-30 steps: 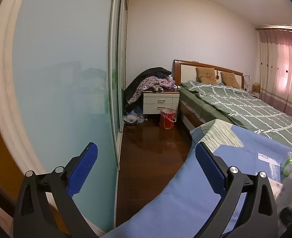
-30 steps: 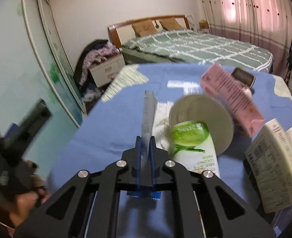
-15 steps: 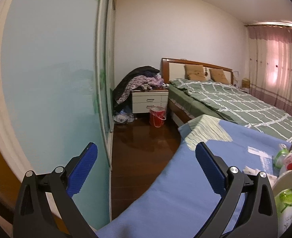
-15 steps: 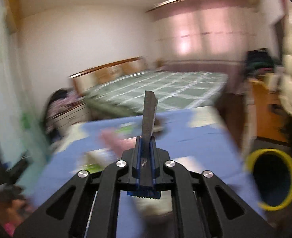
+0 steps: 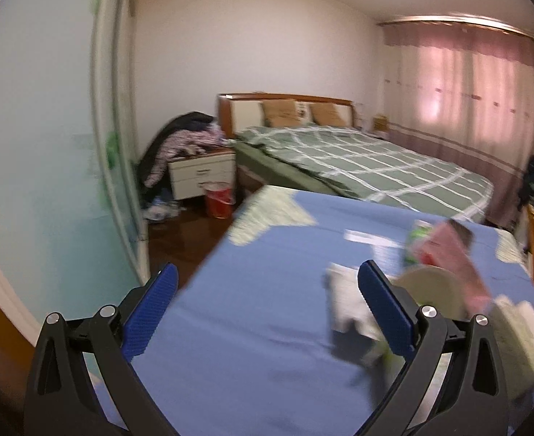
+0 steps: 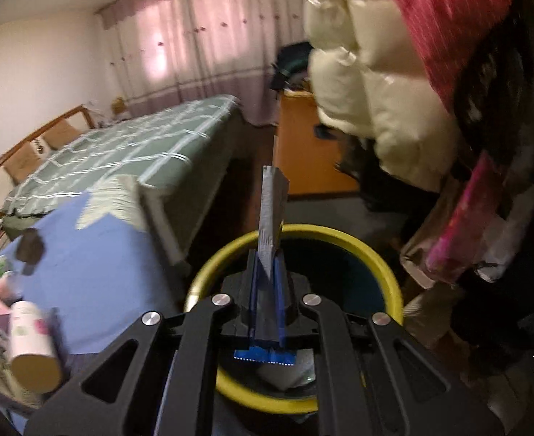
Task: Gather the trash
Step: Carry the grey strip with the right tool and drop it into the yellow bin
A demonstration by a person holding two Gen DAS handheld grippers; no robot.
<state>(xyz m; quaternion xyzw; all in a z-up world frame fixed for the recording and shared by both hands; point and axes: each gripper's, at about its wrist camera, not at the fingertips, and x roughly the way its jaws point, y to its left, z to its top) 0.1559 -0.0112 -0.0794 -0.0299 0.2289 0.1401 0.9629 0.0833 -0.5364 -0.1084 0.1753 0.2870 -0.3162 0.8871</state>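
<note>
In the right wrist view my right gripper [image 6: 267,265] is shut on a flat silver-grey wrapper [image 6: 272,203] that stands up between its blue pads. It hangs over a dark bin with a yellow rim [image 6: 387,272] beside the blue-covered table [image 6: 96,265]. In the left wrist view my left gripper [image 5: 267,290] is open and empty above the blue tablecloth [image 5: 252,309]. To its right lies blurred trash: a white paper cup [image 5: 434,287], a pink packet [image 5: 459,258], a green-labelled bottle [image 5: 416,239] and papers [image 5: 343,298].
A green checked bed [image 5: 357,160] fills the room behind the table. A white nightstand [image 5: 201,174] piled with clothes and a red bucket [image 5: 219,200] stand by a sliding wardrobe door [image 5: 49,145]. Hanging coats [image 6: 394,72] and an orange cabinet [image 6: 303,145] crowd the bin's far side.
My right gripper swung right with the wrapper, from over the table's trash to above the yellow-rimmed bin. My left gripper turned right, bringing the table's trash into view.
</note>
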